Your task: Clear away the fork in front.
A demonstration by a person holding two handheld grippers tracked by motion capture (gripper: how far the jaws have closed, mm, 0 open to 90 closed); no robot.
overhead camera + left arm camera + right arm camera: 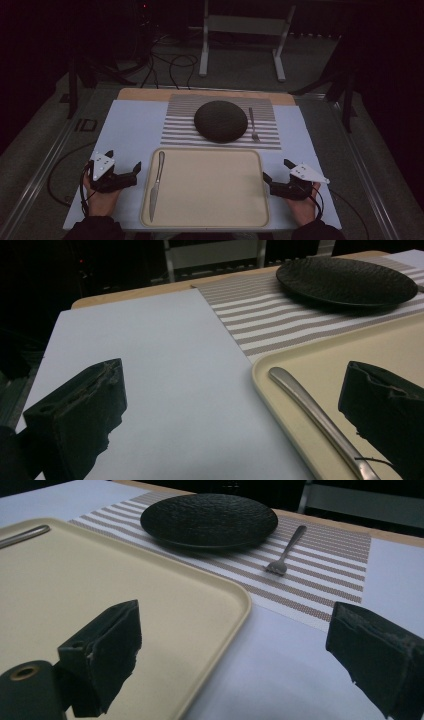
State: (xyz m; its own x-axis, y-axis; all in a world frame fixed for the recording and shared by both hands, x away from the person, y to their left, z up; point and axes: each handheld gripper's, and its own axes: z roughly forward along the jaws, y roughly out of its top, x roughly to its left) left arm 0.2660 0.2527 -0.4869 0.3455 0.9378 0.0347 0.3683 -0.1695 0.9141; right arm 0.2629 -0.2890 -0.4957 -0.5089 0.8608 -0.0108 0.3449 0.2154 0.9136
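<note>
A cream tray lies at the table's front middle, with a steel knife along its left side. Behind it a black plate rests on a striped placemat, and a fork lies to the plate's right. My left gripper rests open on the white mat left of the tray, jaws empty; its own view shows the knife handle and tray rim. My right gripper rests open at the tray's right edge, jaws empty, with the plate and fork ahead.
A white mat covers the wooden table. Beyond the table's far edge stand a metal frame and loose cables on the floor. Metal rails run along both sides of the table.
</note>
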